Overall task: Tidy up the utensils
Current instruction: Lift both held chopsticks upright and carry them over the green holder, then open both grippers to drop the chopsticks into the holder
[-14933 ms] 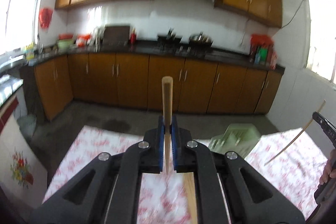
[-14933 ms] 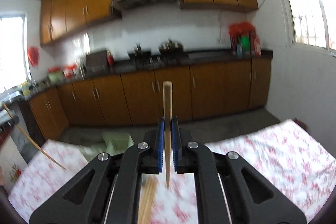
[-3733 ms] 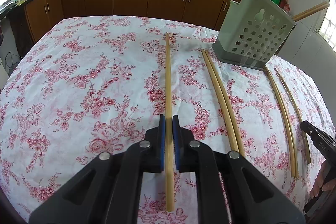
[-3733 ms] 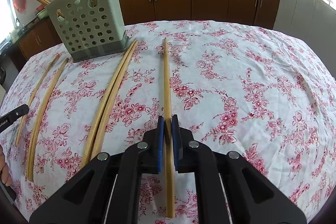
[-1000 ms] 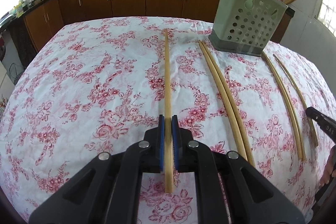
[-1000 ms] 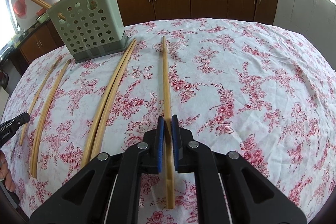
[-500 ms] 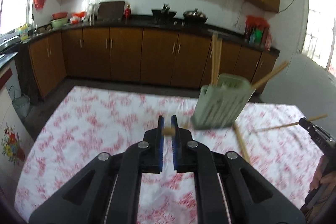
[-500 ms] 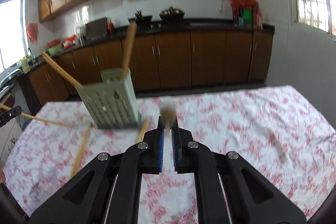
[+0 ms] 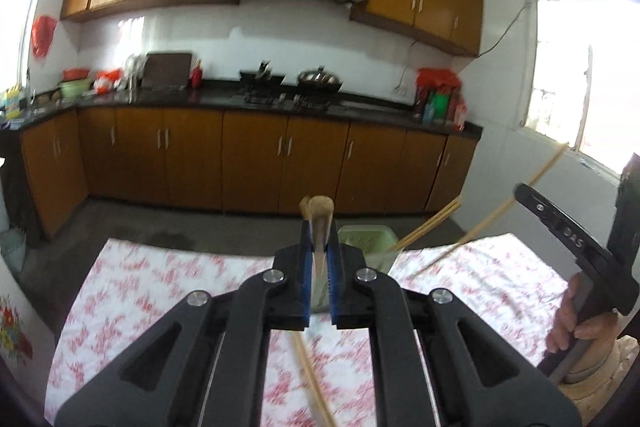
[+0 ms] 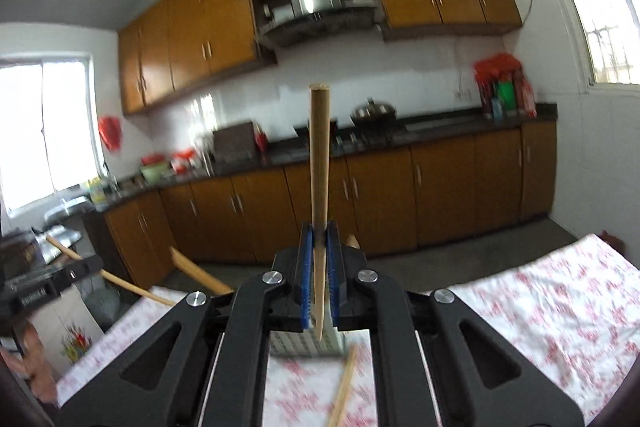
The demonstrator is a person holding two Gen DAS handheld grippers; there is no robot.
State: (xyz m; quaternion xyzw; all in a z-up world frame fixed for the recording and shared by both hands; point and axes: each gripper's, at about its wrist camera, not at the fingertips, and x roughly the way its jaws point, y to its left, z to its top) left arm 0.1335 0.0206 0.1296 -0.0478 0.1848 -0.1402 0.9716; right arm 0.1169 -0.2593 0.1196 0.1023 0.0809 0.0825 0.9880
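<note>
My left gripper (image 9: 319, 227) is shut on a bamboo chopstick (image 9: 317, 211), held up above the table with its end pointing at the camera. My right gripper (image 10: 319, 231) is shut on another bamboo chopstick (image 10: 319, 163) that stands upright between its blue pads. The pale green perforated utensil holder (image 9: 370, 241) sits on the floral tablecloth just beyond the left gripper, with chopsticks (image 9: 432, 223) leaning out of it. In the right wrist view the holder (image 10: 308, 345) shows just below the jaws. The right gripper's chopstick (image 9: 508, 207) crosses the left view.
More chopsticks lie on the tablecloth (image 9: 140, 291), one below the left gripper (image 9: 312, 383) and one below the right gripper (image 10: 344, 387). The other hand-held gripper shows at the right edge (image 9: 576, 247) and at the left edge (image 10: 40, 287). Kitchen cabinets (image 9: 248, 159) stand behind.
Both grippers have lifted their chopsticks off the tablecloth and tilted up from looking down at the table. The holder now sits close ahead of both.
</note>
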